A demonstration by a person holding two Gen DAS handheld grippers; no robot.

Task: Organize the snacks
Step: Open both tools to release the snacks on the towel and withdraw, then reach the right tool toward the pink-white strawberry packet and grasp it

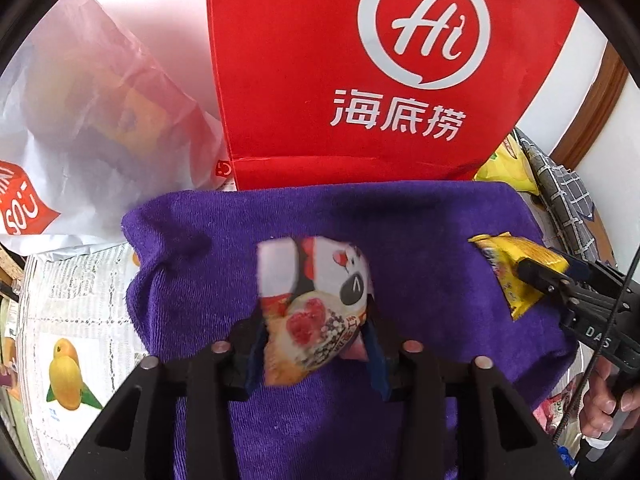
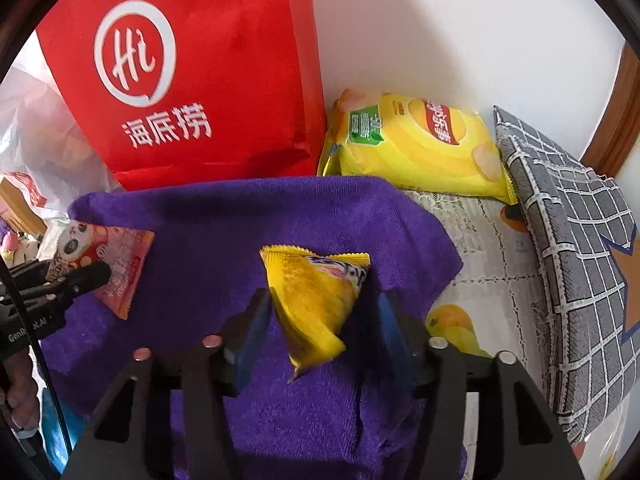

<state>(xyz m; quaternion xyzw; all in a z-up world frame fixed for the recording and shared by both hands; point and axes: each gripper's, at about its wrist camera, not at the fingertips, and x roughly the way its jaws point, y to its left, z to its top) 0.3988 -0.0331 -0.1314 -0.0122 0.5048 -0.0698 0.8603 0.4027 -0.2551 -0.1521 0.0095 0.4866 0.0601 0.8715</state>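
Observation:
My left gripper (image 1: 316, 336) is shut on a white and pink snack packet with a cartoon cow (image 1: 316, 300), held over the purple towel (image 1: 200, 264). The packet also shows in the right wrist view (image 2: 108, 264), with the left gripper (image 2: 76, 276) at the far left. My right gripper (image 2: 320, 320) is shut on a small yellow snack packet (image 2: 316, 300) over the same towel (image 2: 224, 224). The yellow packet (image 1: 516, 272) and right gripper (image 1: 536, 276) show at the right of the left wrist view.
A red "Hi" bag (image 1: 360, 80) stands behind the towel, also in the right wrist view (image 2: 180, 80). A white plastic bag (image 1: 92, 120) lies left of it. A yellow chips bag (image 2: 416, 144) and a grey checked pouch (image 2: 568, 240) lie at right on a fruit-print tablecloth (image 2: 484, 248).

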